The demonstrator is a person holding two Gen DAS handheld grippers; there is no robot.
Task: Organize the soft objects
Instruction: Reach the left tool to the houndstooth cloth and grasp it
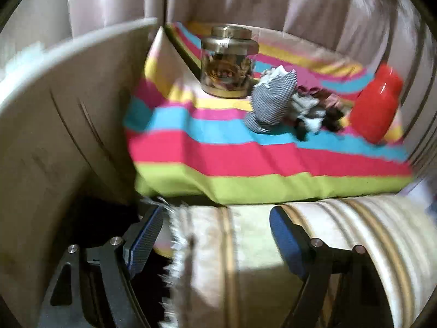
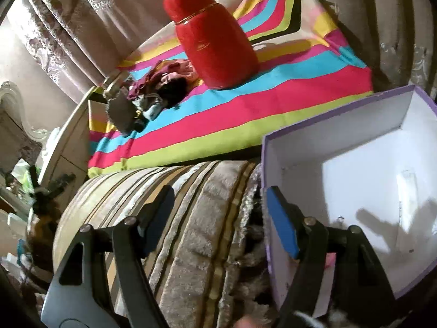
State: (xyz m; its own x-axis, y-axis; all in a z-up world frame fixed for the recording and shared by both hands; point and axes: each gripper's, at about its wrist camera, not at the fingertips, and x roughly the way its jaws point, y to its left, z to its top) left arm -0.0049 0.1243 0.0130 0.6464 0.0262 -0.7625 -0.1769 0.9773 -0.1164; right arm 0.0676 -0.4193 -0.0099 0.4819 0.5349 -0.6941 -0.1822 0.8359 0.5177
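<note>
The left hand-held gripper stands released, its blue-padded jaws wide apart with nothing clamped between them. It hangs above a beige plush bolster with gold stripes and a fringed edge; the pads do not press on it.

The right hand-held gripper is likewise released, jaws spread. Its left finger lies over the same striped plush bolster. Its right finger sits at the near wall of an open cardboard box with purple outside and white inside; whether the pad touches that wall cannot be told.

The soft objects, a loose pile of small cloth items in grey check, pale grey, black and maroon, lie on a multicoloured striped cloth covering the surface beyond the bolster. The pile sits between a clear glass jar with a gold lid and a red glossy flask, near both. In the right wrist view the pile lies to the left of the red flask, well apart from the box.
</note>
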